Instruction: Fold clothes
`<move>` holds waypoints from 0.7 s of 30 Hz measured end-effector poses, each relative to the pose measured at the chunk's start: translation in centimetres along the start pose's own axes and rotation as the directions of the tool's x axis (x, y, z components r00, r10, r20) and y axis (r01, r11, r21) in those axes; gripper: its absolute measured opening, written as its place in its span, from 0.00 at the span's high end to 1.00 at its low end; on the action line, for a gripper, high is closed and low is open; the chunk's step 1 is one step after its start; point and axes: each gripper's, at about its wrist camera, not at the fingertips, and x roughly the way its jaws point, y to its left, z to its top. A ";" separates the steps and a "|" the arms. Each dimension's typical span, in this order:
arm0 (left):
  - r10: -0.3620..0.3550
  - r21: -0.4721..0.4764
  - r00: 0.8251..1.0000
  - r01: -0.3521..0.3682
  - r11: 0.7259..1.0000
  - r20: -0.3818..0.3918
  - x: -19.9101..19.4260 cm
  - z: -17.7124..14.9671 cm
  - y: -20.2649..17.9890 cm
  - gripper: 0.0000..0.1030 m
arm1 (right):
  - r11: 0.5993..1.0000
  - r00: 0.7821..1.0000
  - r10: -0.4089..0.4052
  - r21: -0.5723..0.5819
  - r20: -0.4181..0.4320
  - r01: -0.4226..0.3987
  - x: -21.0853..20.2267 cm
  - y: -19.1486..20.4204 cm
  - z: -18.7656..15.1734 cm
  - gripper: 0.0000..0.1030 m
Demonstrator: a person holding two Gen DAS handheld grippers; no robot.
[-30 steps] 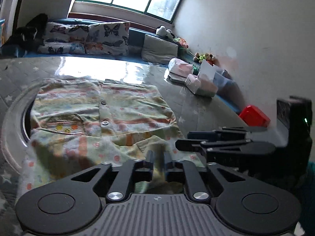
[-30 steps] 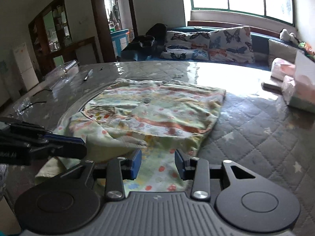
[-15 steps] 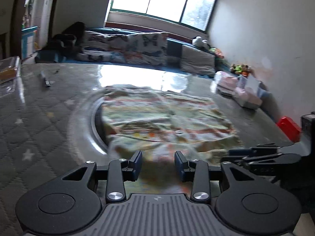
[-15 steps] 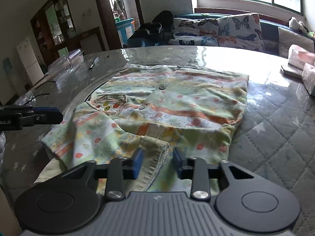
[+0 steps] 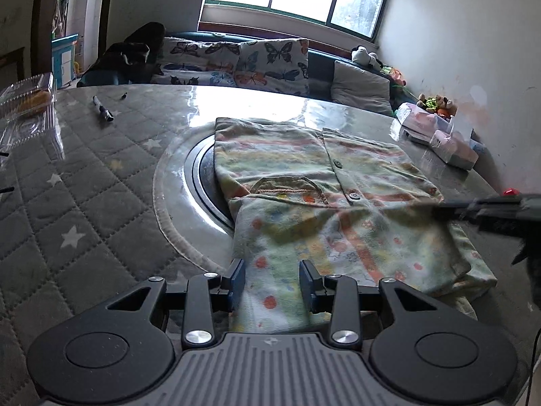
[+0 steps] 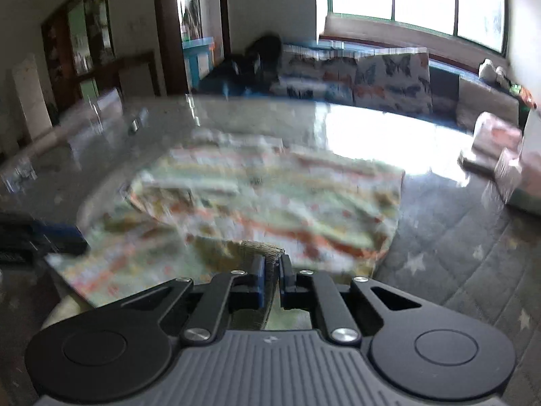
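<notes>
Patterned shirt (image 5: 324,196) spread flat on quilted counter (image 5: 84,196), near edge folded over. Right gripper (image 6: 270,270) jaws pinched tight on ribbed cuff (image 6: 262,249). Left gripper (image 5: 271,282) jaws part open, straddling near hem, pads not pressing. Marker (image 5: 102,109), tissue box (image 5: 454,150) on counter.

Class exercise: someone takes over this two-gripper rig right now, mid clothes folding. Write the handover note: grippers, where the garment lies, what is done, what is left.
Right gripper: shut on the ribbed cuff of the shirt.
Left gripper: open, pads astride the near edge, not gripping.
Shirt: flat on the quilted table, button side up.
Done: near part folded over the front.
Left: grip the left side, finish the folds.
</notes>
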 end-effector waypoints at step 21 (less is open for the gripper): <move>-0.055 0.205 0.998 0.056 0.977 -0.013 2.8 0.5 -6.5 0.61 | 0.980 0.995 0.099 -0.168 -0.027 -0.102 -1.8 1.9 -2.0 0.63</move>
